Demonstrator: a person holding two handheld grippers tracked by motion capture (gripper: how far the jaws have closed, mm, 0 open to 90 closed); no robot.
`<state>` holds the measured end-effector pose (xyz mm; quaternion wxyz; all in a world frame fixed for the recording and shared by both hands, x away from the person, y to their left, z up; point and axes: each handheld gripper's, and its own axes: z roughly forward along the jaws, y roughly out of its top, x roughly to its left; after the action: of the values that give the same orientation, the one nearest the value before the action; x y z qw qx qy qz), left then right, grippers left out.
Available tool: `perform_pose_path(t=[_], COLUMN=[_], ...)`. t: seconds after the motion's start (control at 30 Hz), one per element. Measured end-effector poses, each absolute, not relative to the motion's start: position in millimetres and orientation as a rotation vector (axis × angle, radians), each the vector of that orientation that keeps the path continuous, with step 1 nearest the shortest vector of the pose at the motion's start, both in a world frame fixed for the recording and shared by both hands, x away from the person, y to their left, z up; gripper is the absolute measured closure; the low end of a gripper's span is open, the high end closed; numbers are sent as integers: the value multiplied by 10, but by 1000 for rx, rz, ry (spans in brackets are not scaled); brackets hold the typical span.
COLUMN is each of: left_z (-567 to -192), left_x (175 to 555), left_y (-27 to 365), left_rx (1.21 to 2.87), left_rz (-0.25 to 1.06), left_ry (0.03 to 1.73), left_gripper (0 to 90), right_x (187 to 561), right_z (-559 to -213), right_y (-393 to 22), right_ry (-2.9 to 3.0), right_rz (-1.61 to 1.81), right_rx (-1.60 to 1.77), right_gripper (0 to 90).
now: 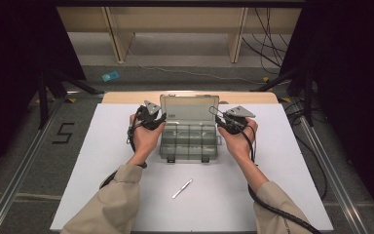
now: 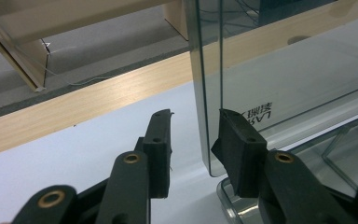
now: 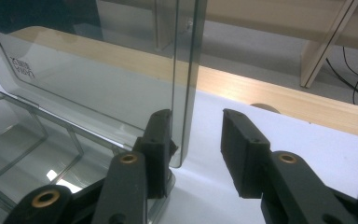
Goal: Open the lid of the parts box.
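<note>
Dark-curtained room, grey floor with a pale wooden shelf frame [image 1: 175,29] at the far side, and a white table [image 1: 126,195] with a wooden far edge. Near the table's far middle, a clear plastic compartment box [image 1: 189,144], lying open with its lid [image 1: 189,108] standing upright at the far side. Nearer, well apart from the box, a slim white stick-like item [image 1: 182,188], too small to tell what it is. At the lid's left edge, the left gripper [image 1: 155,119]; at its right edge, the right gripper [image 1: 222,122]. Both sets of jaws part-open and straddling a side edge of the lid. In each gripper view the jaw on the box's side sits at or just beside the lid, too close to tell contact, while the outer jaw stands clear of it, so no clamp on either side. Judged step: handling the upright lid by both side edges at once. To do it well, match the two sides: same height on the lid, same depth of bite, pads flat to the plastic rather than on a corner. To close, pinch gently and swing the lid down about its hinge without twisting. To let go, first make sure of the lid resting on its hinge, then draw each gripper straight outward, left one left and right one right, without dragging the inner pads. Main risks: a skewed lid, or the light box sliding on the smooth sheet.
</note>
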<state>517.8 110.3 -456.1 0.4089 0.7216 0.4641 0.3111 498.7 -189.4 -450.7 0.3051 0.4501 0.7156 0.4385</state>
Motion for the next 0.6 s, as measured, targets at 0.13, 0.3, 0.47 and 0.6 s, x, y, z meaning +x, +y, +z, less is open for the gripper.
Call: perform_pose_path(t=[0.13,0.3,0.47,0.6], left_z=[-4568,-4581,-4596,-4609], left_x=[5195,5233,5239,5246], left_y=[1110,1115,1082,1083], left_rx=[1817,1816,1820,1826], left_rz=[785,792,791,789], left_ry=[1174,1188,1186,1191], left_gripper=[642,638,631,624], right_x=[4984,4966,4960,4939], right_z=[-4505,-4505,-4500,-4484], right_y=[-1902,-1899,-1907,-1908], right_ry=[1897,1904,1885,1885], right_rz=[1160,1184,1176,1189], right_rx=[1189,1208,1188,1193], right_gripper=[621,617,613,605])
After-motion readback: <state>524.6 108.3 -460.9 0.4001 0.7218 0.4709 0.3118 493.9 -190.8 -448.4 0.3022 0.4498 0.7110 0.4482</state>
